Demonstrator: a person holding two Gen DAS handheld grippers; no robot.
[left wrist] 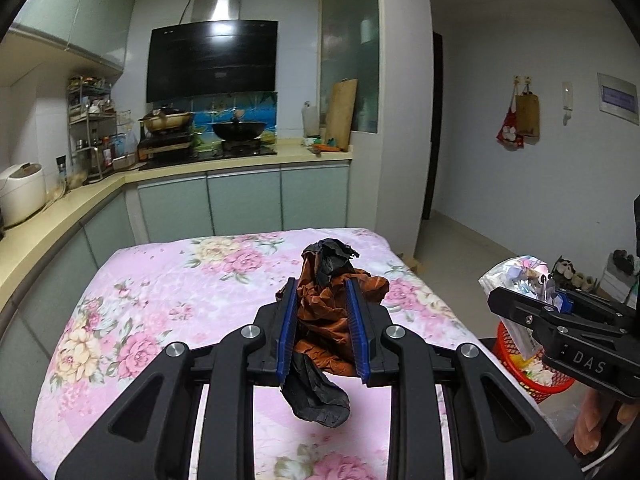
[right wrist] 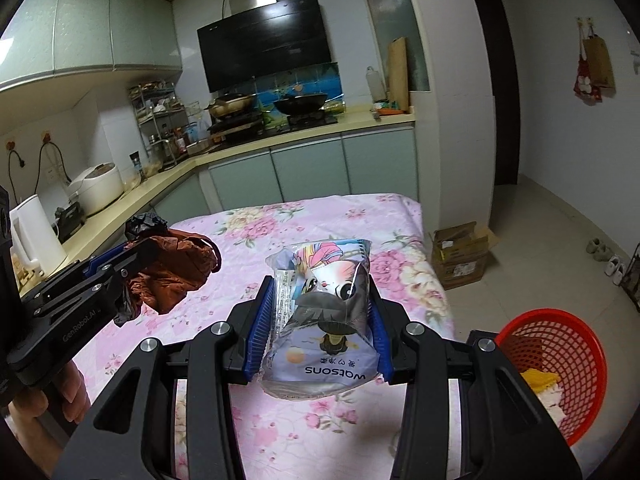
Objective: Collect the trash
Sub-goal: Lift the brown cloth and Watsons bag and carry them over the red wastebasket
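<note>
My left gripper [left wrist: 321,285] is shut on a crumpled brown and black plastic bag [left wrist: 326,312], held above the table with the flowered pink cloth [left wrist: 160,292]; a black end hangs below the jaws. The right wrist view shows the same left gripper [right wrist: 134,246] and its bag [right wrist: 176,268] at the left. My right gripper [right wrist: 322,280] is shut on a printed Watsons wrapper [right wrist: 328,320], also lifted off the cloth. From the left wrist view, the right gripper [left wrist: 520,300] with the wrapper [left wrist: 508,276] hangs over a red mesh basket [left wrist: 532,376].
The red basket [right wrist: 560,360] sits low at the table's right side with some trash inside. A cardboard box [right wrist: 464,256] stands on the floor beyond the table. Kitchen counter [right wrist: 168,184] with a rice cooker, kettle and stove runs along the left and back.
</note>
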